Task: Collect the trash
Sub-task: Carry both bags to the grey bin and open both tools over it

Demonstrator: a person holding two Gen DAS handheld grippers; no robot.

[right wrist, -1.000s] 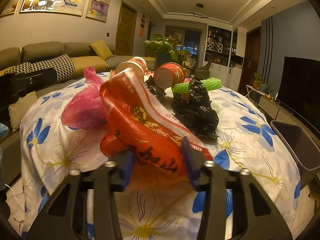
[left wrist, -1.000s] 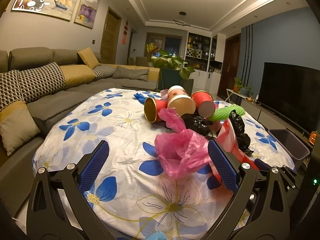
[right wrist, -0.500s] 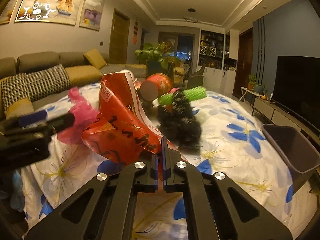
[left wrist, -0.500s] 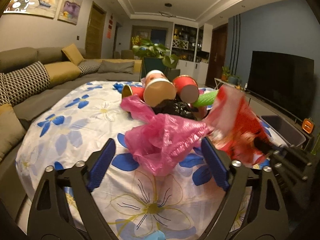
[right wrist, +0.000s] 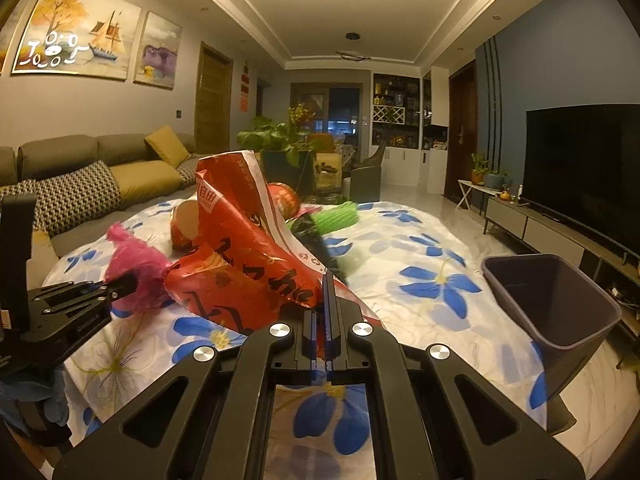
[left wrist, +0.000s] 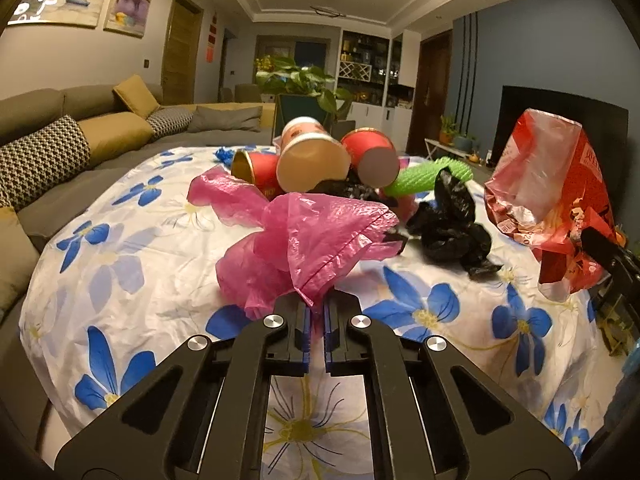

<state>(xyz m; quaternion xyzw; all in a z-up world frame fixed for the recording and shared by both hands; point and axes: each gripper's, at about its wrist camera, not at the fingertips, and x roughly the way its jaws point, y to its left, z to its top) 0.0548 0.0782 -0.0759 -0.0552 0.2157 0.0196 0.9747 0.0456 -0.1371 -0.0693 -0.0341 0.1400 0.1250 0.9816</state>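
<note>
My left gripper (left wrist: 316,308) is shut on a crumpled pink plastic bag (left wrist: 304,236) lying on the flowered tablecloth (left wrist: 120,264). My right gripper (right wrist: 323,300) is shut on a red snack wrapper (right wrist: 240,256) and holds it lifted above the cloth; the wrapper (left wrist: 548,196) also shows at the right of the left wrist view. Behind the pink bag lie red paper cups (left wrist: 368,152), a tan cup (left wrist: 312,160), a black plastic bag (left wrist: 452,228) and a green foam net (left wrist: 428,176). The pink bag (right wrist: 136,268) shows left of the wrapper in the right wrist view.
A dark grey bin (right wrist: 556,300) stands off the table's right edge. A grey sofa with cushions (left wrist: 80,136) runs along the left. A TV on a low cabinet (right wrist: 580,176) lines the right wall. A potted plant (left wrist: 304,80) stands beyond the table.
My left gripper went from wide open around the pink bag to shut on it. My right gripper closed on the red wrapper and raised it up and to the right.
</note>
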